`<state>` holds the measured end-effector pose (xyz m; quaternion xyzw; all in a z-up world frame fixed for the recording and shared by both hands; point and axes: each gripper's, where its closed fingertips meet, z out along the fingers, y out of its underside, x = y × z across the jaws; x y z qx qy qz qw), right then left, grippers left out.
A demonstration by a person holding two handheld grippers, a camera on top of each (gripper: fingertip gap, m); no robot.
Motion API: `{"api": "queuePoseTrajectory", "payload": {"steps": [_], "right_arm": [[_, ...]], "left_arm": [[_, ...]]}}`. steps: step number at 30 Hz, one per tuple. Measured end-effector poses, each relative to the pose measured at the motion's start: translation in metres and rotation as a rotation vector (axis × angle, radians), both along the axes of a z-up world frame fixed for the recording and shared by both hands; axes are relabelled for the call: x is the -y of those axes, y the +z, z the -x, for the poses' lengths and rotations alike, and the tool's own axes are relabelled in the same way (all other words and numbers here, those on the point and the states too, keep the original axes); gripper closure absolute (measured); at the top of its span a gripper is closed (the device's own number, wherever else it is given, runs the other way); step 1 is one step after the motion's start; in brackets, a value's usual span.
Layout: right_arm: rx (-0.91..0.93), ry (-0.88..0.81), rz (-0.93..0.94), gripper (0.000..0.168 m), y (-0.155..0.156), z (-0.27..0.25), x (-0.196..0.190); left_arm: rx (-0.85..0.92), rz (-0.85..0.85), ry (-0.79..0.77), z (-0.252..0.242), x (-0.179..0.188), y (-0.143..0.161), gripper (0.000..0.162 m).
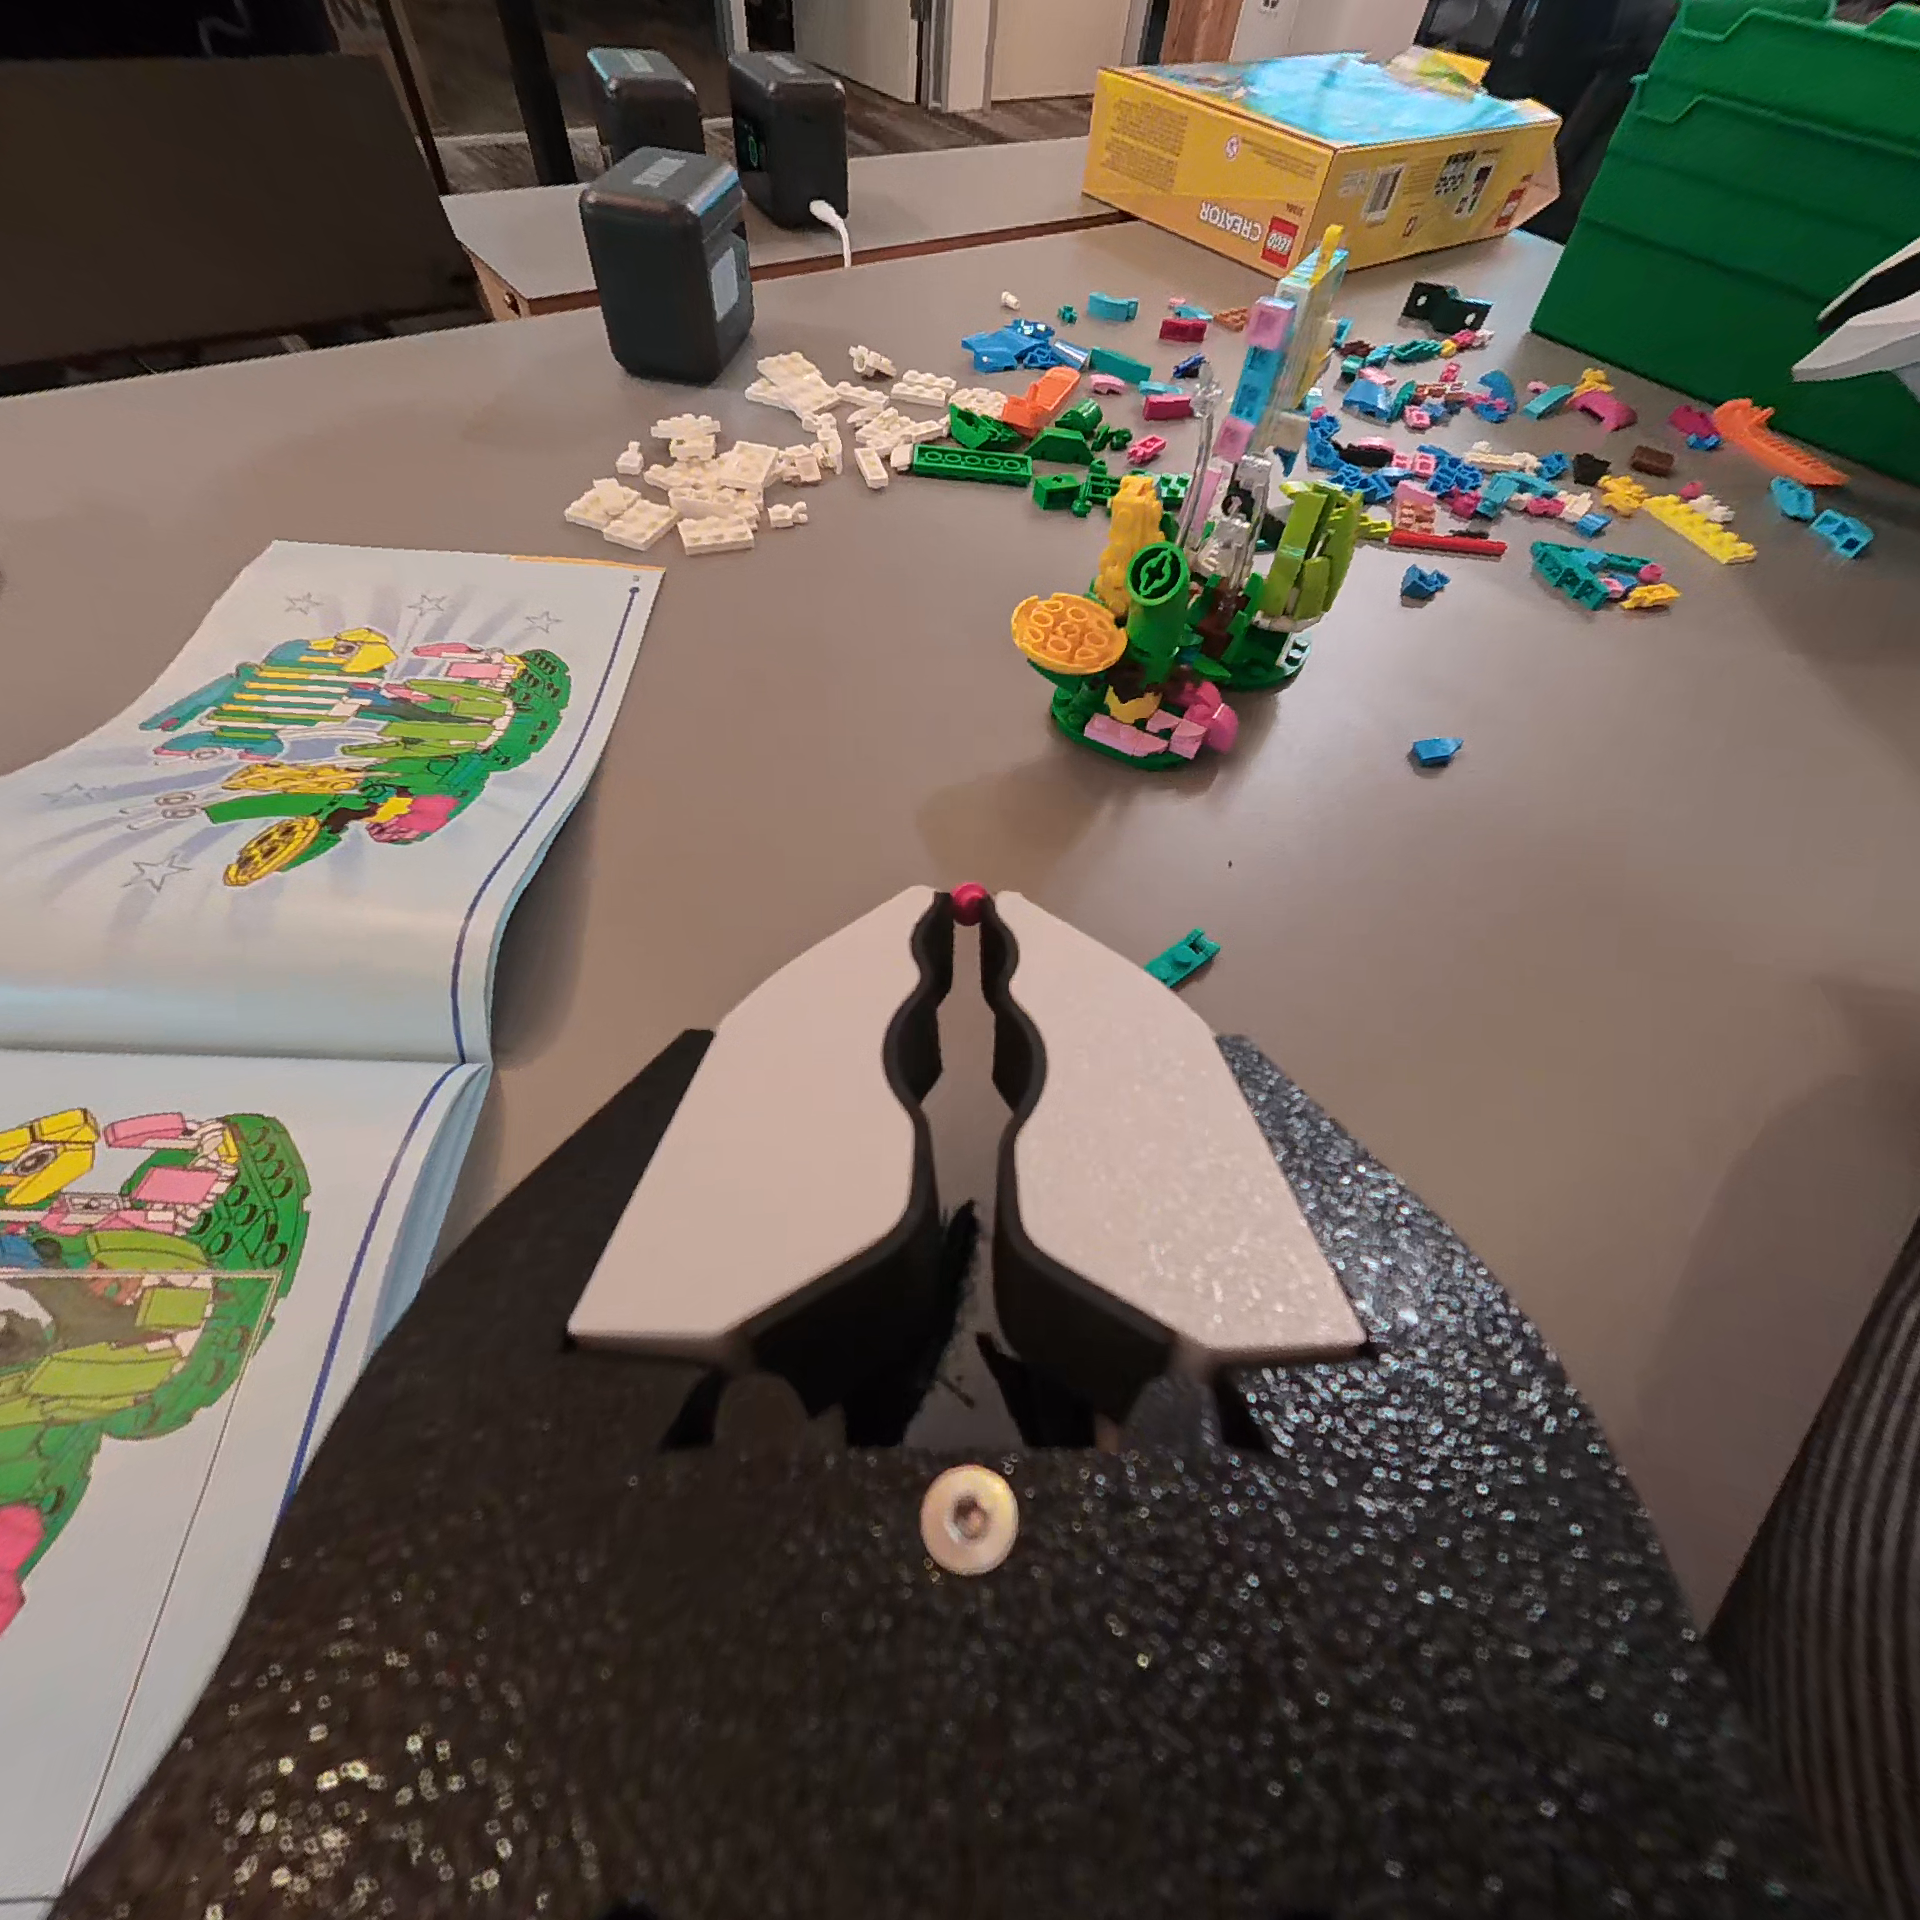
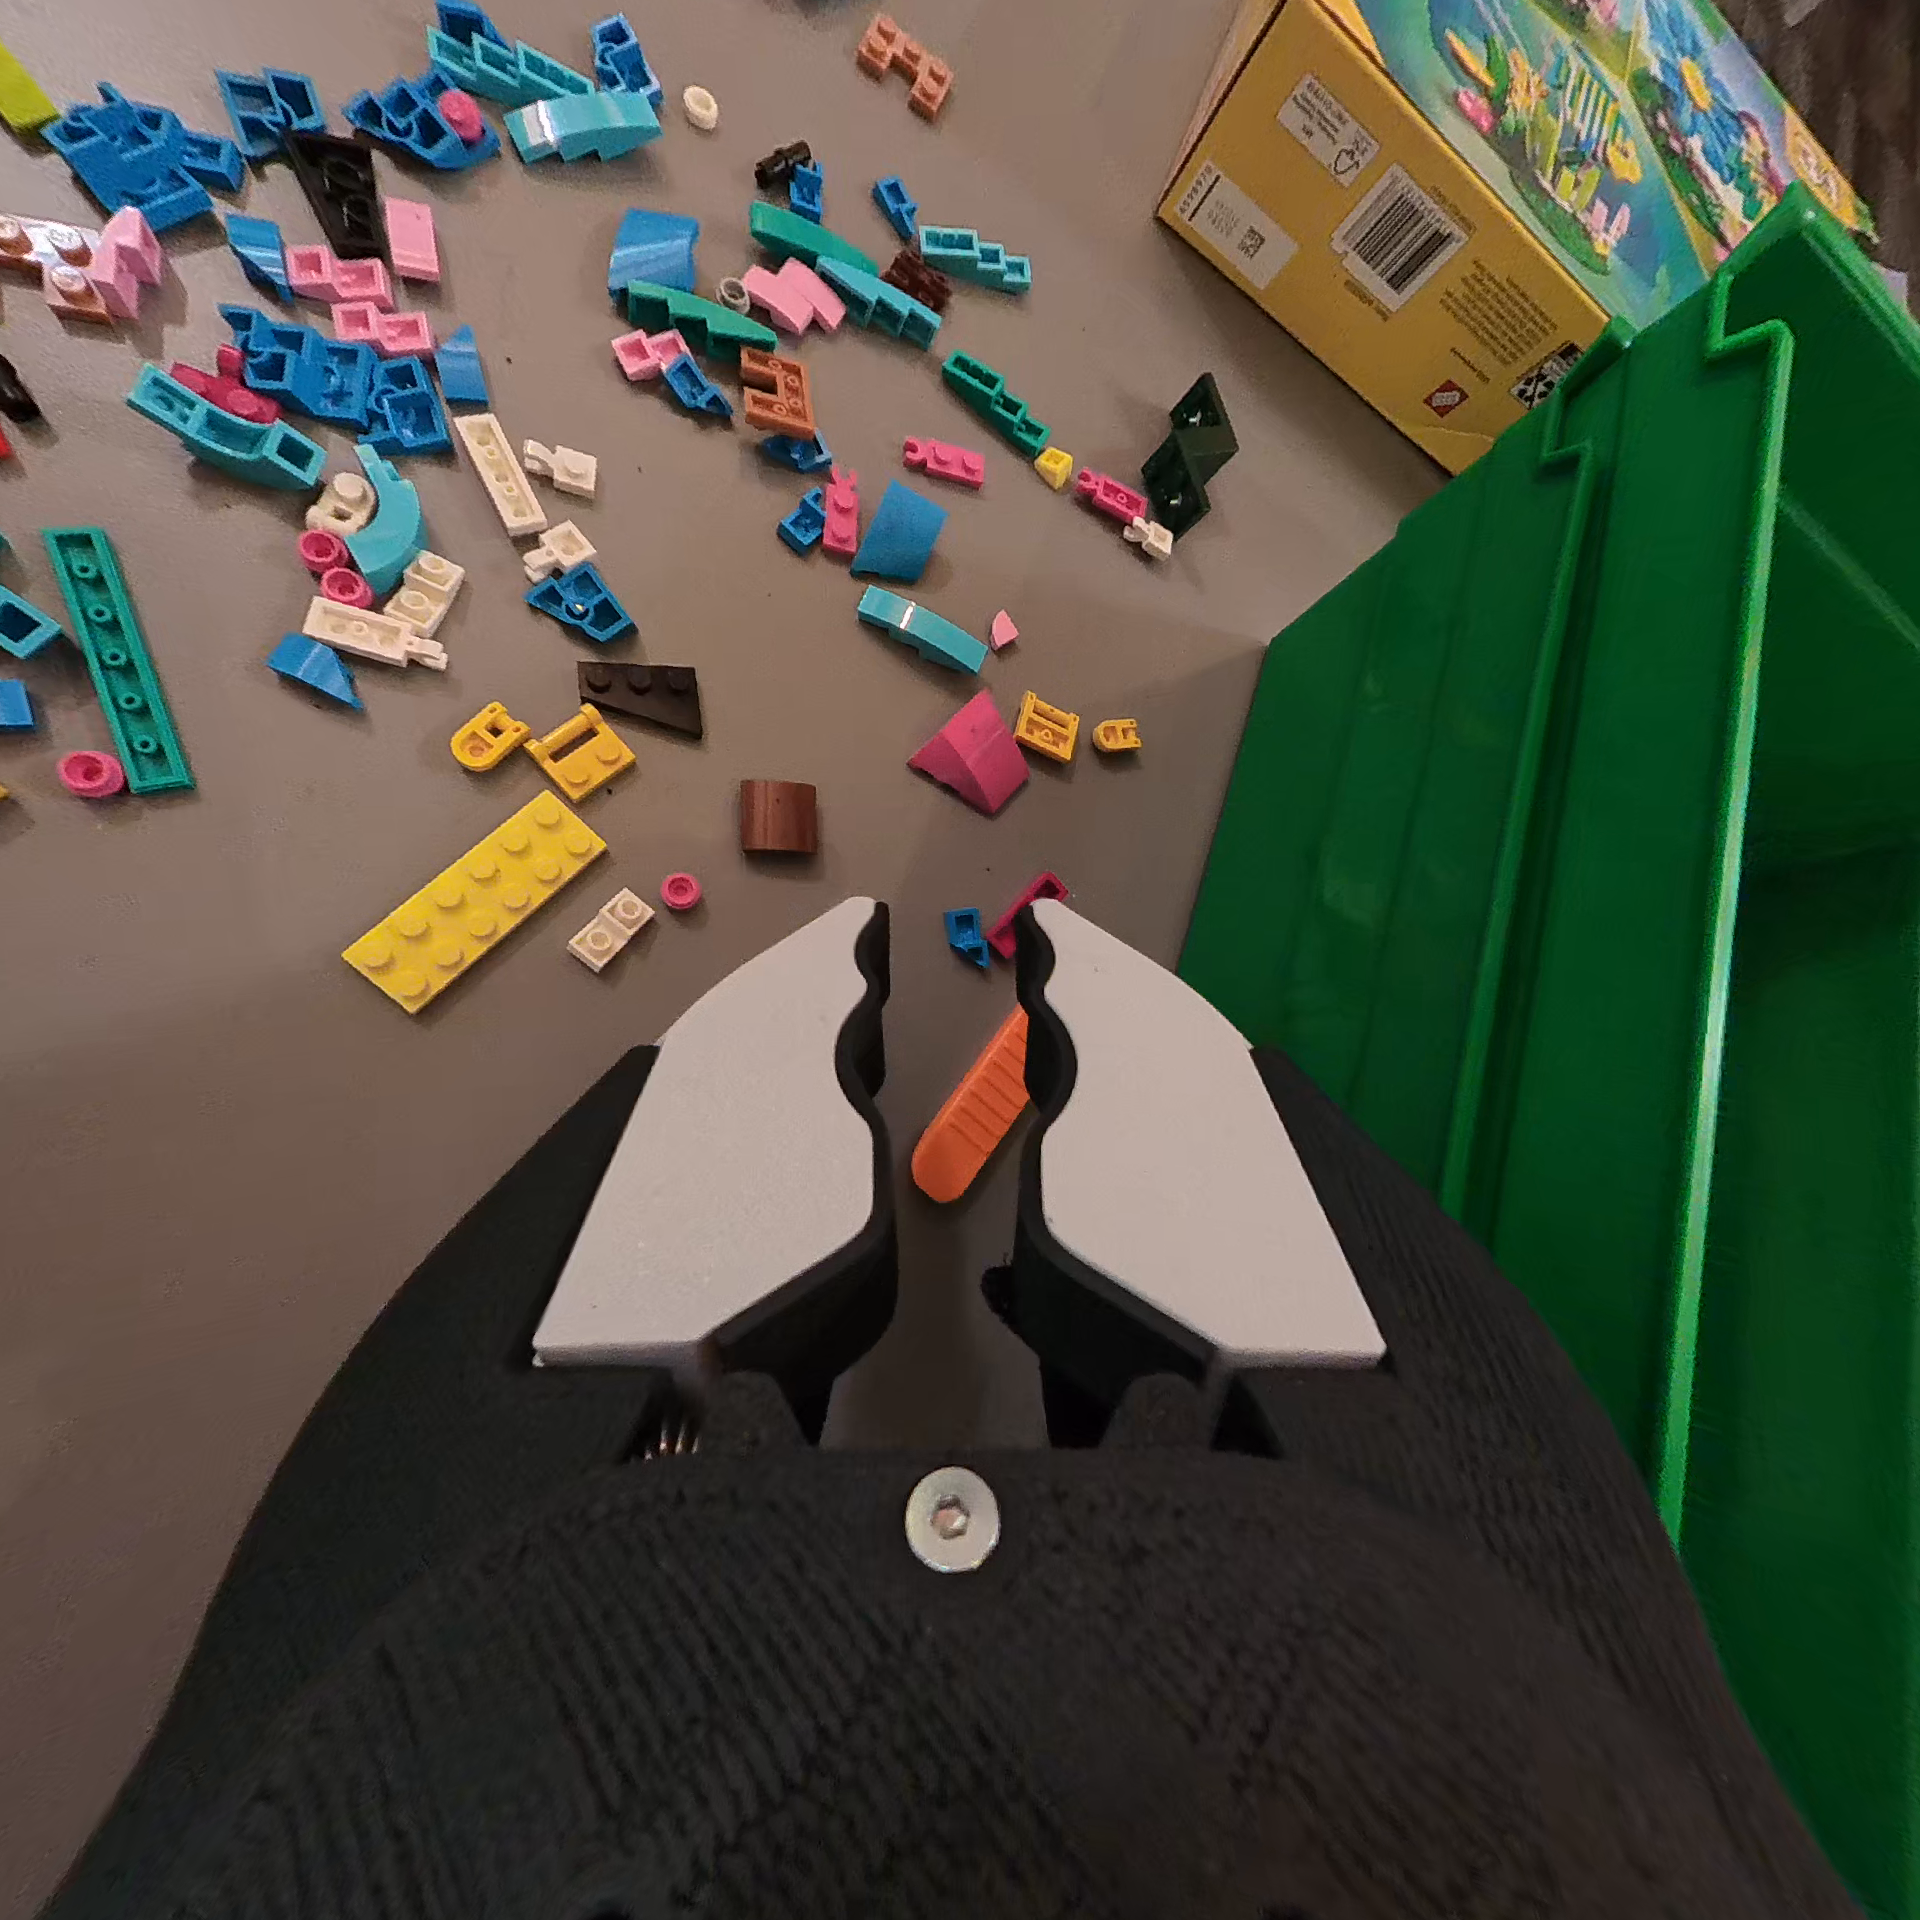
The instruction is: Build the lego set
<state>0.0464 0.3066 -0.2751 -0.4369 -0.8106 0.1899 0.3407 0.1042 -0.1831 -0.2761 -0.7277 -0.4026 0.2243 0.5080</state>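
Note:
My left gripper (image 1: 968, 906) is shut on a small magenta round piece (image 1: 968, 900) and holds it above the grey table, short of the part-built green model (image 1: 1174, 613) with its yellow flower and tall pastel tower. My right gripper (image 2: 951, 920) is open and empty, hovering over loose bricks beside the green bin (image 2: 1558, 831). An orange brick separator (image 2: 977, 1117) lies on the table below its jaws. A small blue piece (image 2: 966, 935) and a magenta piece (image 2: 1023, 904) lie just past its tips. The right gripper's tip also shows at the right edge of the left wrist view (image 1: 1870, 332).
An open instruction booklet (image 1: 260, 831) lies at left. White bricks (image 1: 748, 457) and coloured bricks (image 1: 1455, 436) are spread behind the model. A yellow plate (image 2: 478, 899) and a brown piece (image 2: 777, 818) lie near my right gripper. A yellow box (image 1: 1320, 156) and dark power units (image 1: 670, 265) stand at the back. There is about 50 cm between the tips of the two grippers. The right tips stand about 6 cm off the orange brick separator (image 2: 977, 1117).

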Motion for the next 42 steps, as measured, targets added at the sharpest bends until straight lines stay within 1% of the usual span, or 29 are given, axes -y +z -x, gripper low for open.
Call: {"api": "queuePoseTrajectory", "payload": {"steps": [14,17,20,25,37,42], "right_arm": [[0.004,-0.026,0.006,0.147,0.0,0.0,-0.004],[-0.007,-0.119,-0.012,0.148,0.004,0.0,-0.017],[-0.001,-0.242,-0.028,0.158,0.008,-0.004,-0.032],[0.061,-0.333,-0.006,0.16,0.002,-0.013,-0.037],[0.089,-0.327,0.035,0.16,-0.007,-0.011,-0.028],[0.053,-0.33,0.083,0.16,-0.006,-0.005,-0.021]], "left_arm": [[0.006,-0.005,-0.002,0.0,0.0,0.0,0.157],[0.006,-0.008,-0.003,0.0,0.0,0.0,0.157],[0.006,-0.008,-0.004,0.0,0.0,0.0,0.157],[0.009,-0.01,-0.006,0.001,-0.001,0.0,0.157],[0.014,-0.016,-0.01,0.002,-0.002,0.0,0.157],[0.019,-0.027,-0.008,0.002,-0.001,0.0,0.157]]}}
